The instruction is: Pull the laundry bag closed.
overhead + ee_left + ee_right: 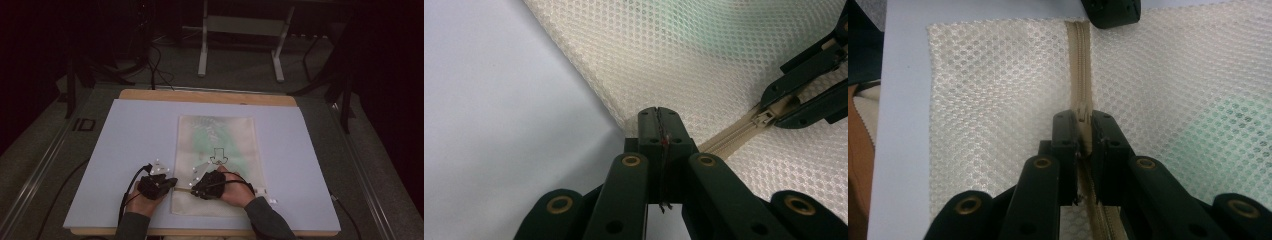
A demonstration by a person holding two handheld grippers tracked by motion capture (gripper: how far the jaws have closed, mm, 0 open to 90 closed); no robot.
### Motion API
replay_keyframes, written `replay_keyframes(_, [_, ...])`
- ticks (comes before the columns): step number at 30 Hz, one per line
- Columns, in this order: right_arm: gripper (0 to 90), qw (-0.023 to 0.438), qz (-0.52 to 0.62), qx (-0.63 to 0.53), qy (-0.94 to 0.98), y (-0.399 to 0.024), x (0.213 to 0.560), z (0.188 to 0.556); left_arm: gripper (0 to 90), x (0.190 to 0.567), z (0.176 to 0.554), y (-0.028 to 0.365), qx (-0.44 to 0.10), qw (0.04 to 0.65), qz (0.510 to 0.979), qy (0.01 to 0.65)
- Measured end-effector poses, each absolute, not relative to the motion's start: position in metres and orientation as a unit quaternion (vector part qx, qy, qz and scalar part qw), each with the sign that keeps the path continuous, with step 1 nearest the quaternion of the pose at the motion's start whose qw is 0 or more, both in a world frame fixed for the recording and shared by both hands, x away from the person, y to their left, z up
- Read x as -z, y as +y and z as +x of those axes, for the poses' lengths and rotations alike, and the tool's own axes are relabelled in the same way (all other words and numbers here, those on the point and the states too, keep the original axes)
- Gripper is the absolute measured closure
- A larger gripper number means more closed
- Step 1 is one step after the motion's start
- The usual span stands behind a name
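A cream mesh bag (220, 145) with something green inside lies flat on a pale blue board (125, 150). A beige zipper (1079, 60) runs across the bag near its front end. My left gripper (172, 182) is shut on the bag's left edge (644, 107), right where the zipper (729, 137) ends. My right gripper (192, 189) sits just to its right, shut on the zipper pull (1082, 111). The left gripper view shows the right gripper (769, 117) pinching that pull. In the right gripper view the left gripper (1110, 12) sits at the zipper's far end.
The board rests on a wooden table (210, 96). A small white tag (261, 191) lies by the bag's right front edge. Cables (127, 187) trail from the left gripper. A white metal frame (240, 40) stands on the floor beyond the table.
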State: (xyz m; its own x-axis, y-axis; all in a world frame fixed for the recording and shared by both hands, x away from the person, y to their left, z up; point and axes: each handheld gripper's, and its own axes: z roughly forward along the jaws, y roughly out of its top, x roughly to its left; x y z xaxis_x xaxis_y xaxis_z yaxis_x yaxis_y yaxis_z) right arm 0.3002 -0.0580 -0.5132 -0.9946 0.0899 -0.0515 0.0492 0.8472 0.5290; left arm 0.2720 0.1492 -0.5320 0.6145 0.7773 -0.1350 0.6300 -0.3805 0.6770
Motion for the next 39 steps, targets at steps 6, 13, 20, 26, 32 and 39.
replay_keyframes(6, [82.5, 0.039, 0.035, -0.272, 0.961, -0.061, 0.513, 0.300, 89.5, 0.532, 0.272, 0.149, -0.102, 0.357, 0.824, 0.427])
replay_keyframes(13, [82.5, 0.039, 0.036, -0.270, 0.961, -0.064, 0.512, 0.300, 89.5, 0.532, 0.272, 0.149, -0.101, 0.358, 0.823, 0.429])
replay_keyframes(20, [82.5, 0.040, 0.037, -0.272, 0.961, -0.067, 0.512, 0.299, 89.5, 0.532, 0.272, 0.149, -0.102, 0.357, 0.824, 0.427])
replay_keyframes(26, [82.5, 0.041, 0.037, -0.271, 0.961, -0.067, 0.512, 0.299, 89.5, 0.532, 0.272, 0.149, -0.101, 0.356, 0.825, 0.427])
replay_keyframes(32, [82.5, 0.039, 0.042, -0.271, 0.961, -0.073, 0.511, 0.299, 89.5, 0.532, 0.272, 0.149, -0.102, 0.355, 0.825, 0.427])
replay_keyframes(39, [82.5, 0.041, 0.044, -0.270, 0.961, -0.077, 0.511, 0.298, 89.5, 0.532, 0.272, 0.149, -0.103, 0.356, 0.825, 0.427])
